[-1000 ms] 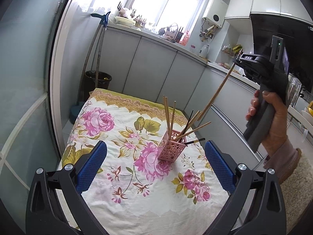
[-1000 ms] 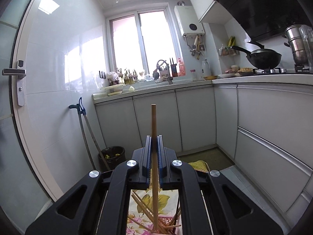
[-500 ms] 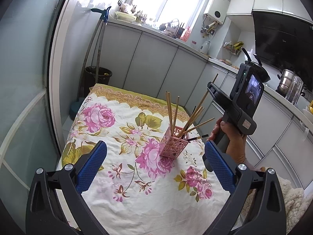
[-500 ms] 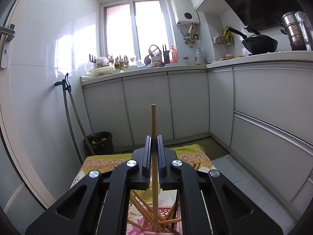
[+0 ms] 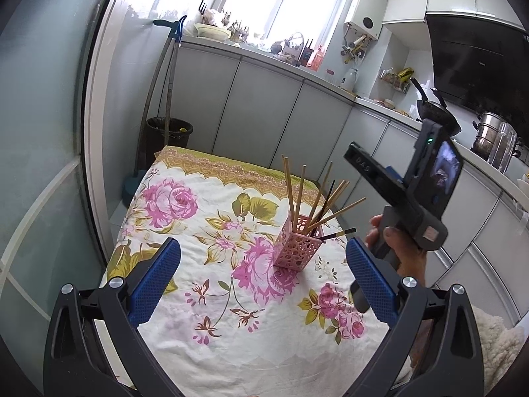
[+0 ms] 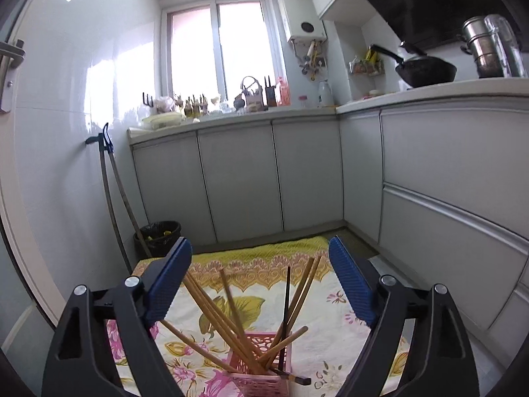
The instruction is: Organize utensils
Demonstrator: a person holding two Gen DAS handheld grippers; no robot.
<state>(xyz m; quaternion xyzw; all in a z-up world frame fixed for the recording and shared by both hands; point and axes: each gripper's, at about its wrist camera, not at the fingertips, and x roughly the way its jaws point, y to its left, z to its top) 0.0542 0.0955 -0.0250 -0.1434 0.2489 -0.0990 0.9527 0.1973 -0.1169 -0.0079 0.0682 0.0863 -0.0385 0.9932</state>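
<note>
A pink perforated holder [image 5: 296, 245] stands on the flowered tablecloth [image 5: 205, 218] and holds several wooden chopsticks [image 5: 299, 197] plus a dark one. In the right wrist view the holder [image 6: 261, 382] sits just below my open, empty right gripper [image 6: 259, 281], with the chopsticks [image 6: 231, 317] fanning up between the fingers. My left gripper [image 5: 261, 284] is open and empty, hovering near the table's front edge, short of the holder. The right gripper's body [image 5: 406, 195] shows at the right of the left wrist view.
Grey kitchen cabinets [image 6: 241, 178] run along the back and right. A black bin [image 5: 169, 132] and a mop [image 5: 165, 76] stand at the far left corner. A wok [image 6: 425, 71] and steel pot [image 6: 486, 49] sit on the right counter.
My right gripper came down over the holder, opened and let go of the chopstick, which now stands in the holder. The left gripper stayed still.
</note>
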